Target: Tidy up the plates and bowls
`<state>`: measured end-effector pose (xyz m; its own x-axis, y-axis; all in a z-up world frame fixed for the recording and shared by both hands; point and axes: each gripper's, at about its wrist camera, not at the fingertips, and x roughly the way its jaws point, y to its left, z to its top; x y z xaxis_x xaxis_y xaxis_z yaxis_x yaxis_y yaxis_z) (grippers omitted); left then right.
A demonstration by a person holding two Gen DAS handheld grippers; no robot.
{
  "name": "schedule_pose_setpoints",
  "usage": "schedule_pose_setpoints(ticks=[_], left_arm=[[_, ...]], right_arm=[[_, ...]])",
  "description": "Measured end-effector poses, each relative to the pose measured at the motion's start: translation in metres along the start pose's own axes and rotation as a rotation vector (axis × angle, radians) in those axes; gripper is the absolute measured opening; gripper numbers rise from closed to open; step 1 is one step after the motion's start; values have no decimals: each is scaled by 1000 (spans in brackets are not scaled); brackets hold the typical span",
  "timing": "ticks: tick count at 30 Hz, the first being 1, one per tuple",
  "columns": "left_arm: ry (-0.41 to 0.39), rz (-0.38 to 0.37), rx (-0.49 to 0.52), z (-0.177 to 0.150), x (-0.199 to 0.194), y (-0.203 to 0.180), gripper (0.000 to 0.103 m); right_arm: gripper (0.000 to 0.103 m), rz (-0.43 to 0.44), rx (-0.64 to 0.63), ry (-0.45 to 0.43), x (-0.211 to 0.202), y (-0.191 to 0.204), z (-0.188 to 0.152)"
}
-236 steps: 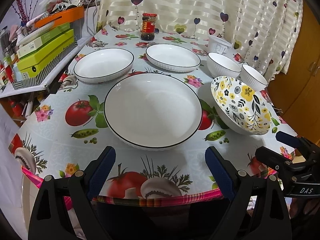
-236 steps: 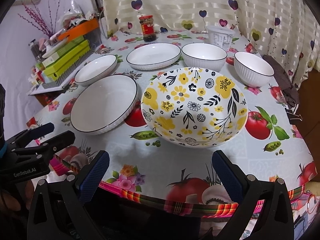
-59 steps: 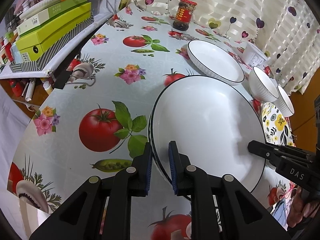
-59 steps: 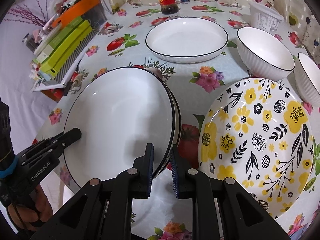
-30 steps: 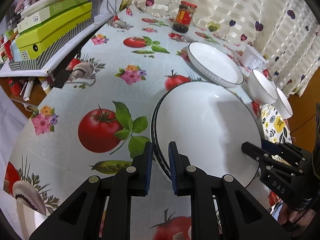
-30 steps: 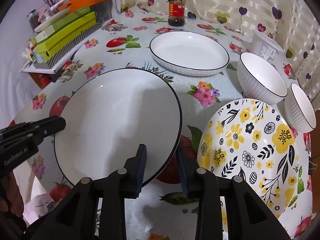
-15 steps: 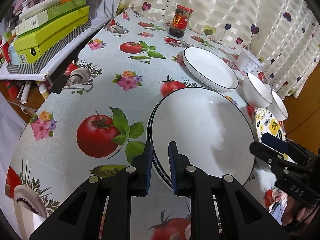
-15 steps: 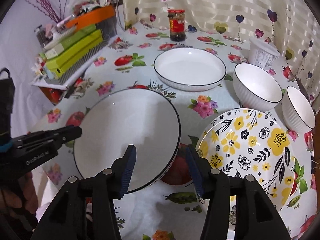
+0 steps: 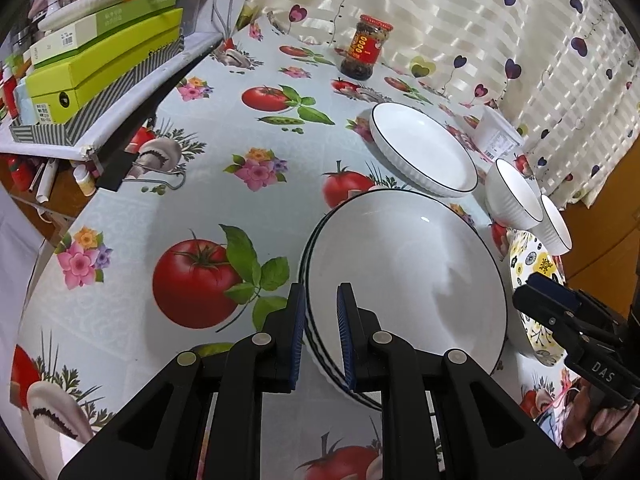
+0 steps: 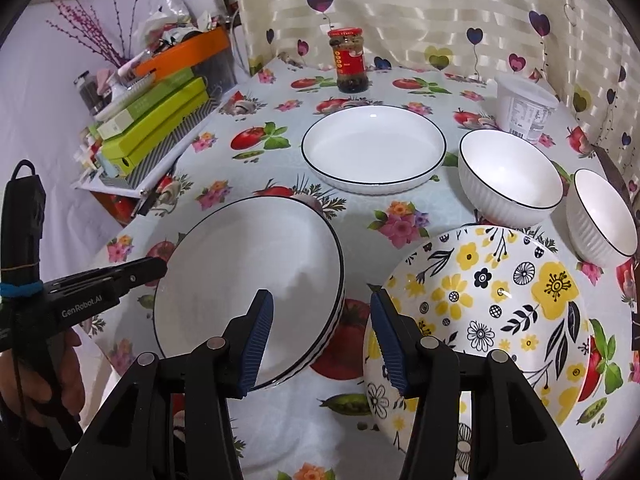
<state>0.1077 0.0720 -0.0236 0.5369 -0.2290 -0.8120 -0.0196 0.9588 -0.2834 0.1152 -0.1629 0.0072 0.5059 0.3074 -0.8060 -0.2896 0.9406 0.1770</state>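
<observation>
My left gripper [image 9: 321,334] sits at the bottom centre of its view, pads pinched on the near rim of the plate stack [image 9: 404,272], two white plates nested with black rims. In the right view the same stack [image 10: 256,288] lies left of centre, and my right gripper [image 10: 322,338] is spread, clear of it; its jaws have just been opening, and only the stack's right edge and tablecloth [image 10: 352,216] show between them. The left pad hangs over the stack's rim, the right pad over the floral bowl [image 10: 500,312], which fills the lower right. Farther up, at centre, a single white plate [image 10: 374,146] rests alone. Right of it stand two white bowls [image 10: 510,178] close together, the second cut by the frame edge. At the top, a jar [image 10: 349,65] stands before the curtain, a white tub [image 10: 524,110] at upper right, and green boxes [image 10: 156,128] at upper left.
</observation>
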Motion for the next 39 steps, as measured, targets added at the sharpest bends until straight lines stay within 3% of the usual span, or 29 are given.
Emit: schedule_pose_setpoints(ticks=[7, 15, 26, 30, 39], left_arm=[[12, 17, -5, 2, 7, 0, 17], [10, 22, 0, 6, 8, -1, 17], [-16, -22, -8, 24, 1, 3, 17], [-31, -63, 8, 40, -3, -1, 17], [-28, -136, 55, 81, 6, -20, 17]], right_arm=[[27, -9, -24, 35, 22, 2, 5], [10, -25, -26, 43, 34, -5, 5], [12, 17, 25, 8, 19, -18, 14], [28, 8, 41, -14, 13, -26, 25], [29, 23, 75, -23, 12, -47, 55]])
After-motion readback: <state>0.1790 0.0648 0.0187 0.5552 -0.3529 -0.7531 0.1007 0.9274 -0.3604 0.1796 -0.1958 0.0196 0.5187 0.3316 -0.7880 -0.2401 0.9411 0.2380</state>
